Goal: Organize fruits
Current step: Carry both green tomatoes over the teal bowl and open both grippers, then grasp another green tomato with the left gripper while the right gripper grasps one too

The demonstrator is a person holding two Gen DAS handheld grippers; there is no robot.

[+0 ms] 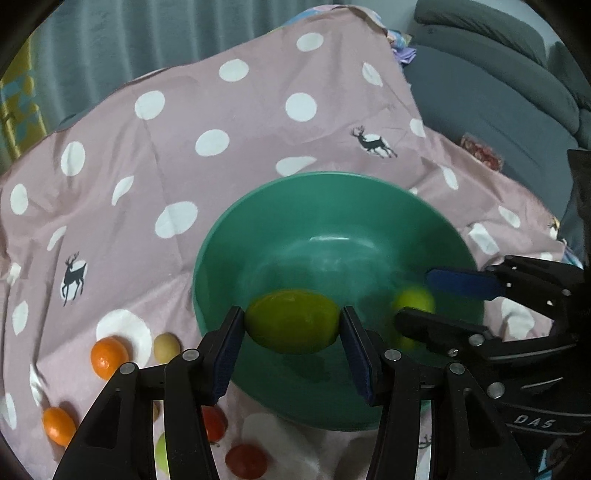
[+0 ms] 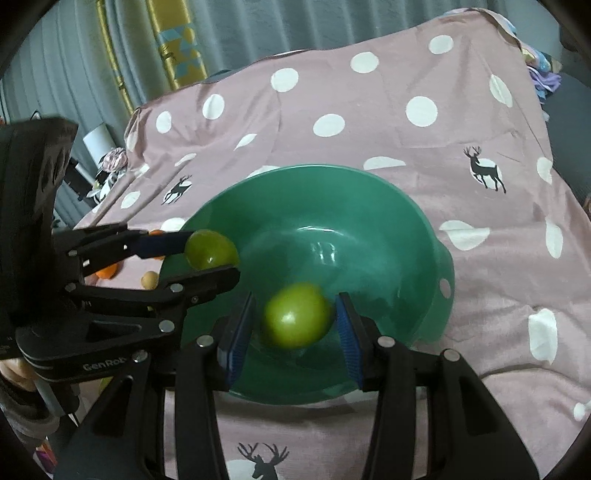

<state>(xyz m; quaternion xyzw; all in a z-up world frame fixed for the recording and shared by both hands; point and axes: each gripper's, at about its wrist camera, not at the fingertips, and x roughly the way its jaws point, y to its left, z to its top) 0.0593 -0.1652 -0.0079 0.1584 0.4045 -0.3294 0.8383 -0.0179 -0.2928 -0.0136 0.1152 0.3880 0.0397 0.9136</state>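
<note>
Teal-green bowl (image 1: 332, 206). Two yellow-green fruits (image 1: 291, 319) (image 2: 295, 315). Pink cloth (image 1: 184, 147), white polka dots, dark deer prints. Orange (image 1: 109, 352), red (image 1: 245, 459), tan (image 1: 166, 347) fruits. Black grippers (image 1: 291, 332), blue pads (image 1: 360, 354).

A home interior, probably a living room or bedroom. A pink bedsheet (image 1: 229, 177) printed with white dots and deer silhouettes covers the work surface ahead of the tools. Grey pleated curtains (image 2: 258, 26) hang beyond its far edge, with a yellow patterned panel (image 2: 177, 48) among them. A grey upholstered sofa (image 1: 491, 85) stands ahead and to the right of the left tool. A green plastic basin (image 2: 369, 206) and loose fruit, including an orange (image 1: 109, 356), lie on the sheet just ahead of the tools. Household clutter (image 2: 110, 166) sits off the sheet's left edge.
</note>
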